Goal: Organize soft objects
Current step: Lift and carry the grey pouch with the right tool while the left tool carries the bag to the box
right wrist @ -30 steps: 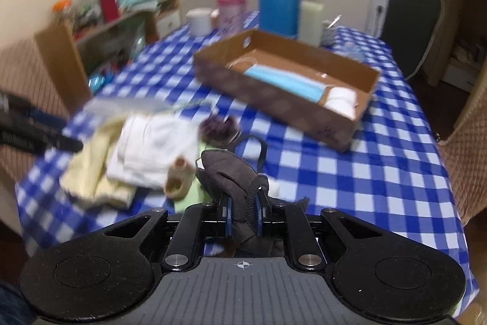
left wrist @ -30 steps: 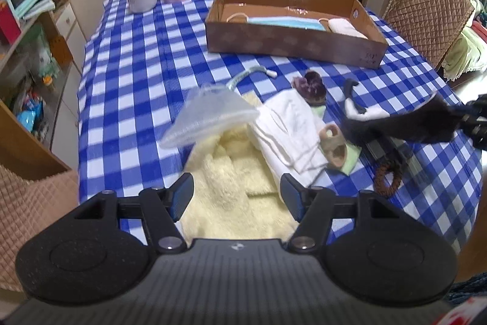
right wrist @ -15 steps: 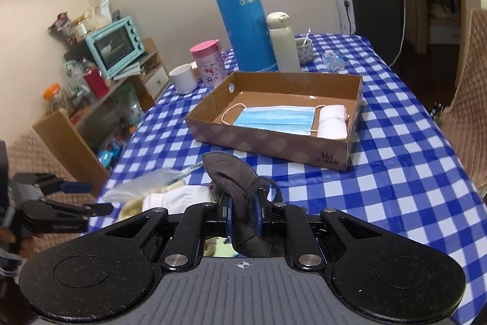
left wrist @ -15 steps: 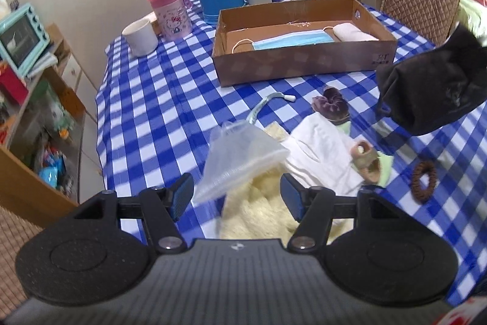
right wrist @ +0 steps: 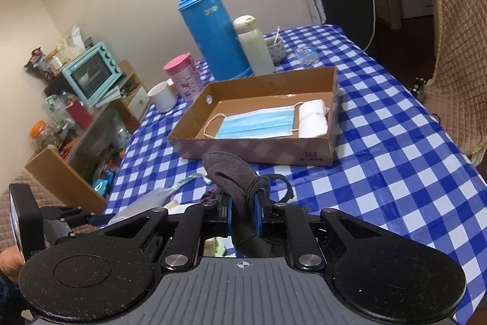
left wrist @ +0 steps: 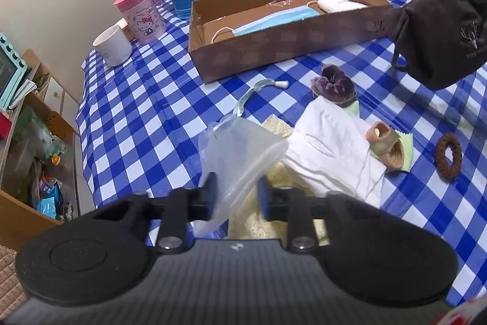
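My right gripper is shut on a black cloth mask and holds it in the air; the mask also hangs at the right of the left wrist view. My left gripper has its jaws narrowed around a clear plastic bag; I cannot tell whether they pinch it. A cardboard box holds a blue face mask and a white roll. A white cloth, a yellow towel, a purple scrunchie, a tan baby sock and a brown hair tie lie on the checked table.
A blue thermos, a white bottle, a pink cup and a white mug stand behind the box. A shelf with a teal oven is left of the table. A padded chair stands at the right.
My left gripper's jaws have narrowed around the clear bag. My right gripper has carried the black mask higher and closer to the box.
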A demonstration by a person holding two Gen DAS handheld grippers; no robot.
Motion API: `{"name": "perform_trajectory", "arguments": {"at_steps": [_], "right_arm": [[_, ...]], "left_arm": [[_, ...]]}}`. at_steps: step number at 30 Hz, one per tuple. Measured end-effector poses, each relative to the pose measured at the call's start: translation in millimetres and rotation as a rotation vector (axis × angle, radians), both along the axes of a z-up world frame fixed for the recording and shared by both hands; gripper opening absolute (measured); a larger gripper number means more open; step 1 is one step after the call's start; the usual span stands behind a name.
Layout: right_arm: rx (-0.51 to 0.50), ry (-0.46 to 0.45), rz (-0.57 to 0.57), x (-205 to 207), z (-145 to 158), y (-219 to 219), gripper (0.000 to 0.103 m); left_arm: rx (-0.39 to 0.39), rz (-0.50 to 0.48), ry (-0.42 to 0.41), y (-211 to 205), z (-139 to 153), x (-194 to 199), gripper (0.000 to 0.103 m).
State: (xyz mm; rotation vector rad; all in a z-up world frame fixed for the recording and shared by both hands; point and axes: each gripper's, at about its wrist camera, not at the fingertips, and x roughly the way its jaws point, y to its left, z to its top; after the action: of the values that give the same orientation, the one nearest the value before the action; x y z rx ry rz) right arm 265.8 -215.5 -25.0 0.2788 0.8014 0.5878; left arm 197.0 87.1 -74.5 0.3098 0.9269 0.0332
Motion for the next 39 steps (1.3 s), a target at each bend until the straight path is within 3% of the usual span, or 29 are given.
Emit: {"name": "perform_trajectory", "arguments": {"at_steps": [2,12,21,32,39], "right_arm": [[0.004,0.002,-0.009,1.3,0.6,-1.7,0.014],[0.062,-0.006,-0.025,17.1,13.3,-2.4,0.014],[0.146,-0.058,-0.007,41.4,38.2,1.9,0.014],[0.221,-0.122,-0.001,89.6,57.6,15.3,0.014],[0.234,-0.128,-0.009,131.1,50.2,30.9,0.014]], "left_arm": [[-0.022,0.013,-0.017,6.4,4.6,0.2,0.007],[-0.085,0.074,-0.149,33.8,52.7,2.9,0.005],[-0.134,0.041,-0.269,28.9,93.4,23.7,0.005],[-0.163,-0.003,-0.33,14.7,109.2,82.0,0.005],[-0.166,-0.012,-0.333,9.9,103.7,129.0,0.005]]}}
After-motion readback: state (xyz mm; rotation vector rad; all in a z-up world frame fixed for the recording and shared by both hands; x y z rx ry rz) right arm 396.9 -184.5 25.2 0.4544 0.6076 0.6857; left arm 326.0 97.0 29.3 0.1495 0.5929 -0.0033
